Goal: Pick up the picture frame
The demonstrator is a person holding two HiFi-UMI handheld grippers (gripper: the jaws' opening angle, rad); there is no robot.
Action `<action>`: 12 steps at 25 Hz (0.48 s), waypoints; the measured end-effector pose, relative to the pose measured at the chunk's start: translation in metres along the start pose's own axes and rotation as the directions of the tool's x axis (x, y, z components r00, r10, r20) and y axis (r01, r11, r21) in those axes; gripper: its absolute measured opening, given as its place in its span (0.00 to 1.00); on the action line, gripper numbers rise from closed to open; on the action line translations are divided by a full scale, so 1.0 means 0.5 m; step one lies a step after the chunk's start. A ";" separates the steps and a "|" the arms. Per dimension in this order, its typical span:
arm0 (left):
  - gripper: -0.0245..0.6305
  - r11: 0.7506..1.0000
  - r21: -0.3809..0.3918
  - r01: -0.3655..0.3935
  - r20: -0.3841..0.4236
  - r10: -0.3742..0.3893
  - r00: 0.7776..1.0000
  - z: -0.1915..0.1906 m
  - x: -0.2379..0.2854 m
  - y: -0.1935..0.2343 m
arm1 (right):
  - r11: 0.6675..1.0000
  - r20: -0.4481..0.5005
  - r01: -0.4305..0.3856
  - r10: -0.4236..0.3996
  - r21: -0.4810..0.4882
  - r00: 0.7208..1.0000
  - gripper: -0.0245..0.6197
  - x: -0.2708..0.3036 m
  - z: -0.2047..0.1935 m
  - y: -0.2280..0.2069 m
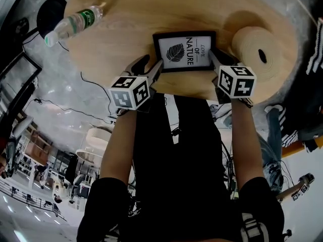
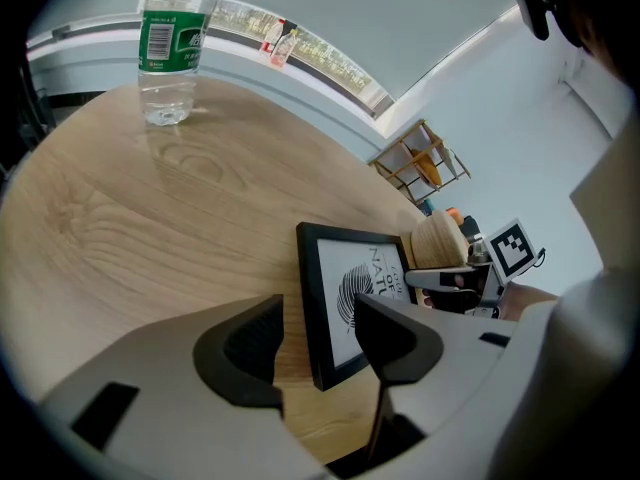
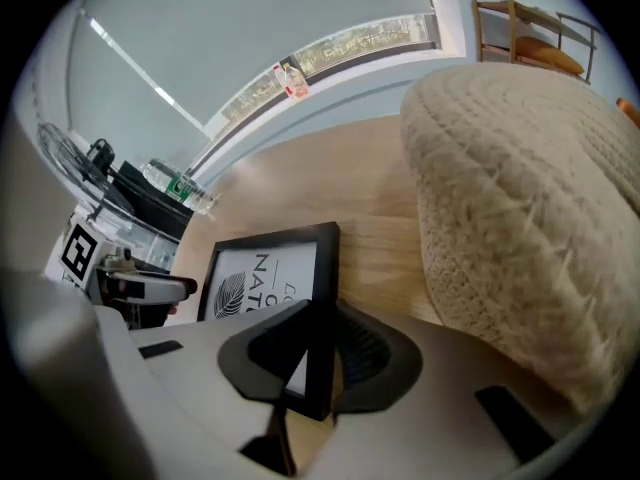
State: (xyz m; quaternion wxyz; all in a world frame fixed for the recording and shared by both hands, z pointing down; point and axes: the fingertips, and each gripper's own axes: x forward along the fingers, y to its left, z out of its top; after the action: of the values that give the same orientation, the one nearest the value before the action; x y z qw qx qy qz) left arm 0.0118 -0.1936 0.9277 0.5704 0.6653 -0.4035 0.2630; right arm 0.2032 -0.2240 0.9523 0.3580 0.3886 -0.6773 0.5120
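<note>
This is a large open workroom or office hall, not a home. The round wooden counter (image 1: 121,29) stands on a pale glossy floor (image 1: 65,125) crossed by loose black cables (image 1: 86,84). Far behind the left fingers (image 2: 245,353), rows of desks and shelving (image 1: 40,158) fill the hall. Beyond the fingers are a long window strip (image 2: 310,53), a wooden rack (image 2: 420,163) and a fan (image 3: 55,143).

Bottle (image 2: 172,48): your left gripper view cuts off its top at the upper edge, and the label print is too small to read.
Picture frame (image 3: 265,268): its lower corner hides behind your right gripper (image 3: 322,320), bottom centre.
Round pale object (image 3: 520,238): cut off at the right edge.
</note>
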 end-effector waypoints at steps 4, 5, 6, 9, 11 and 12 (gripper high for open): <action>0.40 0.999 -0.005 0.034 0.007 -0.034 0.999 0.012 0.014 -0.028 | 0.995 0.043 -0.100 0.100 0.004 0.994 0.17 -0.004 0.013 0.002; 0.40 0.999 -0.006 0.036 0.004 -0.036 0.999 0.015 0.022 -0.035 | 0.992 0.048 -0.124 0.123 0.008 0.991 0.17 -0.004 0.016 0.003; 0.40 0.999 -0.007 0.036 0.001 -0.036 0.999 0.017 0.030 -0.040 | 0.990 0.053 -0.140 0.139 0.014 0.989 0.17 -0.005 0.018 0.004; 0.39 0.999 -0.026 0.048 -0.004 -0.048 0.999 0.014 0.047 -0.046 | 0.990 0.067 -0.138 0.136 0.017 0.988 0.18 -0.011 0.019 0.003; 0.39 0.996 -0.061 0.065 0.004 -0.065 0.998 0.013 0.050 -0.041 | 0.993 0.073 -0.120 0.119 0.008 0.990 0.18 -0.014 0.019 0.005; 0.33 0.994 -0.079 0.072 0.009 -0.072 0.997 0.013 0.050 -0.036 | 0.994 0.074 -0.113 0.112 0.004 0.991 0.18 -0.014 0.018 0.006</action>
State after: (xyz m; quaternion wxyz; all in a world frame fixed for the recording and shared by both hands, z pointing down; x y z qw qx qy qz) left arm 0.0395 -0.2054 0.9368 0.6043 0.6570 -0.3912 0.2240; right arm 0.2028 -0.2312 0.9428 0.3018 0.3698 -0.7088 0.5194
